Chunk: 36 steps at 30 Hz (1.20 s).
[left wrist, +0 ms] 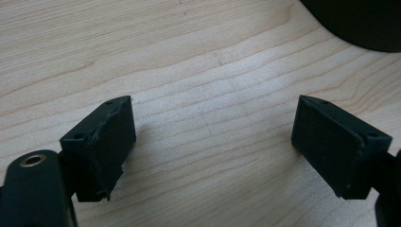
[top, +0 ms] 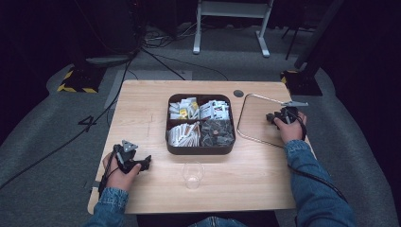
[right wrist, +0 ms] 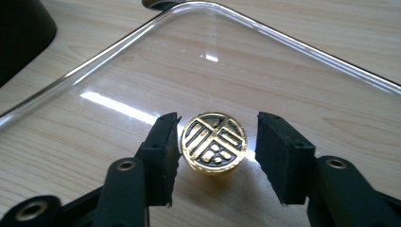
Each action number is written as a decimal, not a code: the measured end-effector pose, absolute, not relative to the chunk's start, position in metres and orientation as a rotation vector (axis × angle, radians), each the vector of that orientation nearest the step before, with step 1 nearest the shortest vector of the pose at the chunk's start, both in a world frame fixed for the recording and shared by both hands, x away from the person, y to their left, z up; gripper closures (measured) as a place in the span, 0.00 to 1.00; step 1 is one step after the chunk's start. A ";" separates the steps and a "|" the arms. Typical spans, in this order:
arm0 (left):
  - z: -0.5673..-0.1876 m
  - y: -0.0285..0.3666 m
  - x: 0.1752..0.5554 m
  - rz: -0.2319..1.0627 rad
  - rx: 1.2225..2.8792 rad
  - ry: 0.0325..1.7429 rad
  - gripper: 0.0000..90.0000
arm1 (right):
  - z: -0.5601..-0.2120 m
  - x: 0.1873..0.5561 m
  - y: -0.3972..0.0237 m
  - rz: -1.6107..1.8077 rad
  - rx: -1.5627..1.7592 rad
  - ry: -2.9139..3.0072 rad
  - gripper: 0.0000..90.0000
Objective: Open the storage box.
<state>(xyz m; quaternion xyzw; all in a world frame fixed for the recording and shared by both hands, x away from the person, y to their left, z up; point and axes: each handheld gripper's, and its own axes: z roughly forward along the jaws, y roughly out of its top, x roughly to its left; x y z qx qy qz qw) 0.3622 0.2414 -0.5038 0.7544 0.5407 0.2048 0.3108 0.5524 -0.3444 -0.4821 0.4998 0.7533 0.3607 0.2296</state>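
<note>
A clear glass lid (top: 239,122) with a rounded-square rim lies flat on the right side of the table. Its round gold knob (right wrist: 213,144), with a black pattern on top, stands up from the glass (right wrist: 265,71). My right gripper (right wrist: 220,138) straddles the knob with its jaws open. The left pad is close against the knob, and a small gap shows at the right pad. From above, the right gripper (top: 271,117) reaches in over the lid from the right. My left gripper (top: 145,163) rests at the front left of the table, open, with bare wood between its jaws (left wrist: 213,137).
A dark box (top: 200,150) with compartments of sachets sits mid-table; its corner shows as the box (left wrist: 359,23) and the box (right wrist: 21,33). An empty clear glass (top: 193,174) stands in front of it. The wooden table (top: 142,104) ends near both forearms.
</note>
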 end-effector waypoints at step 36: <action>-0.502 0.238 0.356 0.527 2.014 1.380 0.28 | -0.409 0.487 -0.303 1.125 1.370 2.009 0.62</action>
